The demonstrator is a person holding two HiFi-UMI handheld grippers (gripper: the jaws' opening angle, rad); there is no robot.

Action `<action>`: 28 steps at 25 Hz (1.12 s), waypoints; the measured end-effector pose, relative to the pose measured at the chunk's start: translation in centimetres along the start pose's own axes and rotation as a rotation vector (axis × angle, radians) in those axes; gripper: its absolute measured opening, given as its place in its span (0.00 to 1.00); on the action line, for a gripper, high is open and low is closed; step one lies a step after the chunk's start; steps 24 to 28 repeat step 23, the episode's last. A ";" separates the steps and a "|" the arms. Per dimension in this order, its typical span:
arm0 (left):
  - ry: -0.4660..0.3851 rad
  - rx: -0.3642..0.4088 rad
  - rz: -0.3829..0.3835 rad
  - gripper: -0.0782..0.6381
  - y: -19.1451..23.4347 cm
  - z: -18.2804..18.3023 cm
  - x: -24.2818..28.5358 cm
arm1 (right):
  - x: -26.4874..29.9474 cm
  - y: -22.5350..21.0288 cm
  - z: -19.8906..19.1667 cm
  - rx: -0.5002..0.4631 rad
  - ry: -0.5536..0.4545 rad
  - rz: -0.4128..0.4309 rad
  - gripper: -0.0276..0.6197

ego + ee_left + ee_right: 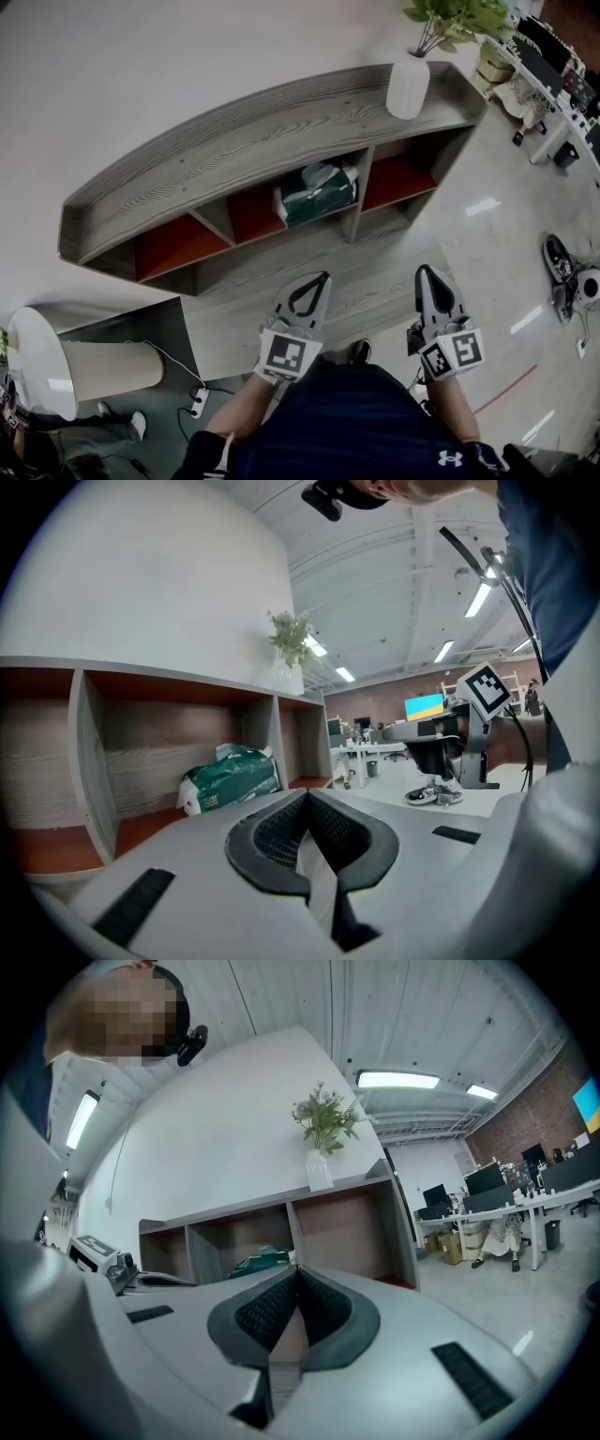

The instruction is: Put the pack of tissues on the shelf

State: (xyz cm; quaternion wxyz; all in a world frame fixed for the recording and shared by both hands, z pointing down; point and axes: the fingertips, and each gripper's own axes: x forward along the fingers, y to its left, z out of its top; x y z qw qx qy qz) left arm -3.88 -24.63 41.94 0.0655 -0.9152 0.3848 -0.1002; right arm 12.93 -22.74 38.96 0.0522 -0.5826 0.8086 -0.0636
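Observation:
A green and white pack of tissues (320, 192) lies in the middle compartment of a low grey wooden shelf (234, 155) with red-brown insides. The left gripper view shows the pack (231, 778) lying there too, and the right gripper view shows the pack (260, 1262) behind that gripper's jaws. My left gripper (322, 277) hangs in front of the shelf, well back from the pack, jaws shut and empty. My right gripper (427, 272) is beside it to the right, jaws together with nothing between them. Both point at the shelf.
A white vase (409, 86) with a green plant stands on the shelf's top at the right. A round white side table (42, 361) and a power strip (197, 403) sit at the lower left. Shoes (560, 264) lie on the floor at the right, with desks (548, 70) beyond.

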 end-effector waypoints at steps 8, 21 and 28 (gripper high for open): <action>0.042 0.000 -0.011 0.13 -0.2 -0.8 0.1 | 0.1 -0.1 0.1 -0.001 -0.005 0.003 0.06; 0.048 -0.001 -0.012 0.13 -0.9 -0.6 0.0 | -0.4 -0.2 -0.1 0.002 0.002 0.008 0.06; 0.051 0.004 -0.013 0.13 -0.9 -0.4 0.1 | -0.4 -0.1 0.0 0.003 0.001 0.011 0.06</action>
